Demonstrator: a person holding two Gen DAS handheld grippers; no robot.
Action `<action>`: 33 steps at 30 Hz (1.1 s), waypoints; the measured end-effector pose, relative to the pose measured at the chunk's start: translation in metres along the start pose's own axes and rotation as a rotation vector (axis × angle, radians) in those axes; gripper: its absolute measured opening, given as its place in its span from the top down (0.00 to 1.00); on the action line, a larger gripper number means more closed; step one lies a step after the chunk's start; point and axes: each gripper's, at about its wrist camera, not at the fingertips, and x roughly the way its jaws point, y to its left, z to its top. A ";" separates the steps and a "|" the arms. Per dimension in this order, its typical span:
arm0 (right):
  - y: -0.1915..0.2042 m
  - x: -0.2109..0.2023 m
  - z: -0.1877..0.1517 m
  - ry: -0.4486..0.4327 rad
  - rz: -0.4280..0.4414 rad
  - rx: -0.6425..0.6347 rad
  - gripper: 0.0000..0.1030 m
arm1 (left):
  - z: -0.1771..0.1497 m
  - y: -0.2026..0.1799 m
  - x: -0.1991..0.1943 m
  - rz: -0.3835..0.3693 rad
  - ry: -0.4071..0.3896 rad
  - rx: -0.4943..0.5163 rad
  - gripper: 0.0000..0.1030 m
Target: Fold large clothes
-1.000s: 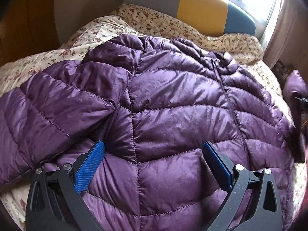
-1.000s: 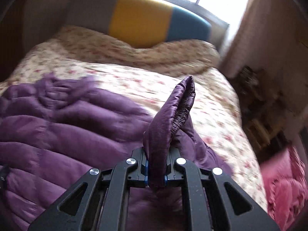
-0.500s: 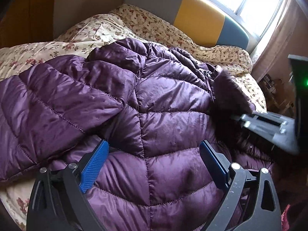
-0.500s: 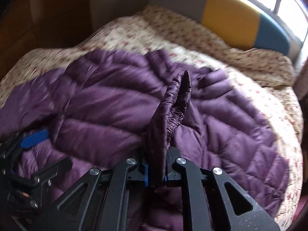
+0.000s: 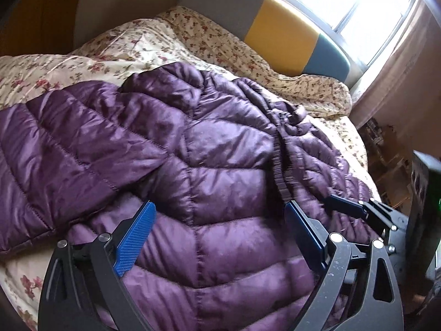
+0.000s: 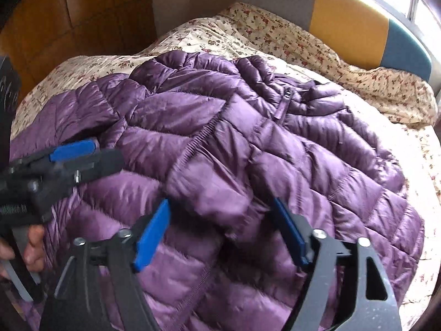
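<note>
Both grippers — left gripper (image 5: 217, 234) and right gripper (image 6: 220, 231) — hang wide open, holding nothing; the right jaws have just been opening. Under them the purple jacket (image 6: 248, 143) lies on a floral bedspread (image 5: 137, 44); ahead, a colourful headboard (image 5: 278, 33) and a bright window (image 5: 344, 2).

The right gripper (image 6: 220, 229) has just opened, dropping the sleeve (image 6: 217, 171) across the jacket (image 6: 344, 165).

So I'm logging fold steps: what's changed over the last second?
The right gripper carried the sleeve across the jacket, and its jaws have just been opening, dropping it there. The left gripper stayed open and empty; the other sleeve stayed folded.
</note>
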 end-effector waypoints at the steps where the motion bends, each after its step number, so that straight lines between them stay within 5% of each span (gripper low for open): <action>1: -0.003 -0.005 -0.003 -0.005 -0.009 0.003 0.13 | 0.002 -0.005 0.001 -0.008 0.003 0.004 0.09; 7: -0.045 -0.022 -0.015 -0.020 -0.097 0.105 0.10 | 0.008 -0.039 0.021 -0.036 0.045 0.076 0.12; 9: -0.064 -0.026 -0.021 -0.023 -0.153 0.153 0.10 | 0.007 -0.051 0.035 -0.039 0.088 0.107 0.32; 11: -0.081 -0.027 -0.026 -0.025 -0.208 0.207 0.10 | 0.005 -0.058 0.045 -0.034 0.111 0.129 0.37; 14: -0.106 -0.030 -0.034 -0.036 -0.279 0.298 0.10 | 0.003 -0.064 0.059 -0.028 0.139 0.148 0.75; 17: -0.128 -0.032 -0.043 -0.041 -0.327 0.389 0.10 | 0.004 -0.061 0.057 -0.031 0.124 0.140 0.90; 33: -0.098 0.023 -0.032 -0.030 -0.280 0.351 0.07 | -0.015 -0.016 0.020 0.003 0.053 0.070 0.93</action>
